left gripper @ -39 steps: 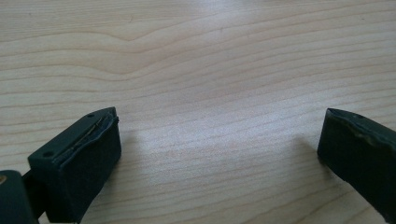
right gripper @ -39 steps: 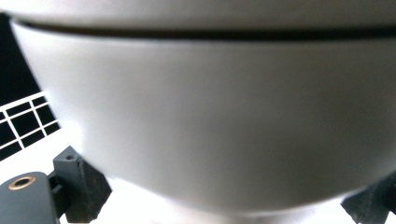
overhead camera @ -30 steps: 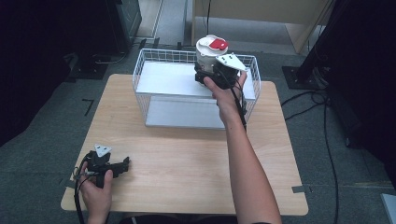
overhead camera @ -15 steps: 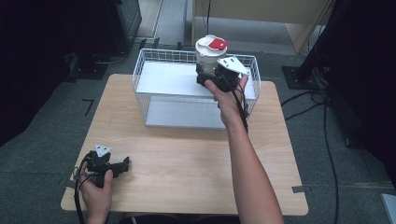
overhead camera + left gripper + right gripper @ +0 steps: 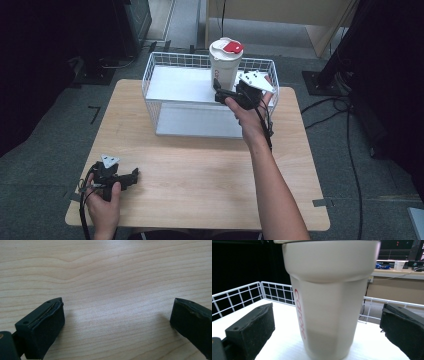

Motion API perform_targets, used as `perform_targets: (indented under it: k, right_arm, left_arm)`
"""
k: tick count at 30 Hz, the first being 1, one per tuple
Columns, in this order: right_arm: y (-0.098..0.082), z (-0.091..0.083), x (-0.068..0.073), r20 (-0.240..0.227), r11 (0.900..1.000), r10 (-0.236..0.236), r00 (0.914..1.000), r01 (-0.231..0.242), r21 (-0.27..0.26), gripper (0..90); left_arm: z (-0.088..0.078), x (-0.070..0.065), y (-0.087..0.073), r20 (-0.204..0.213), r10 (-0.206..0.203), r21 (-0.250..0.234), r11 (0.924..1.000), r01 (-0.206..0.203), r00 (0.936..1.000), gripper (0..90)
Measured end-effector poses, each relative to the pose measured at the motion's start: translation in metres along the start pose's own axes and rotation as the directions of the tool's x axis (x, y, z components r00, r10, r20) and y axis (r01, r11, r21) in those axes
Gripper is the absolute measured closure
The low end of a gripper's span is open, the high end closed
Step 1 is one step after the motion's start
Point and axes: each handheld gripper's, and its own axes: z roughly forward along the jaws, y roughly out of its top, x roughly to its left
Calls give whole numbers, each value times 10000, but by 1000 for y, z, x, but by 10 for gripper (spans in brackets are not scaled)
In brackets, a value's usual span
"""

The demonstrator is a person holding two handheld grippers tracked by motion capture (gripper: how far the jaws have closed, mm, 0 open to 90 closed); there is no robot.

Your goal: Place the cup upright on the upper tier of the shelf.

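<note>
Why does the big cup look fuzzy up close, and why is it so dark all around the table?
In the right gripper view the tall cream plastic cup sits too near the lens, so it blurs. In the high view the light falls on the pale wooden table and white wire basket, leaving the surroundings dark.

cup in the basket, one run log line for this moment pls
right gripper: open, jaws either side of cup | cup: upright in wire basket, lid on | left gripper: open, over table
</note>
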Motion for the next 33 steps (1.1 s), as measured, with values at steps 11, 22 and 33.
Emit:
perform_targets:
  k: [11, 22, 33]
  right_arm:
    - [-5, -37, -3, -188, 9988, -472, 9987, 471, -92, 0]
    - [-22, -74, -10, -223, 9973, -733, 9971, 730, -125, 0]
    - [-45, -111, -25, 63, 9977, -673, 9977, 673, -4, 0]
  left_arm:
    - [0, 0, 0, 8, -26, -16, 10000, 26, 10000, 0]
    - [0, 0, 0, 10, -26, -11, 10000, 26, 10000, 0]
    - [0, 0, 0, 6, 31, 35, 10000, -31, 10000, 0]
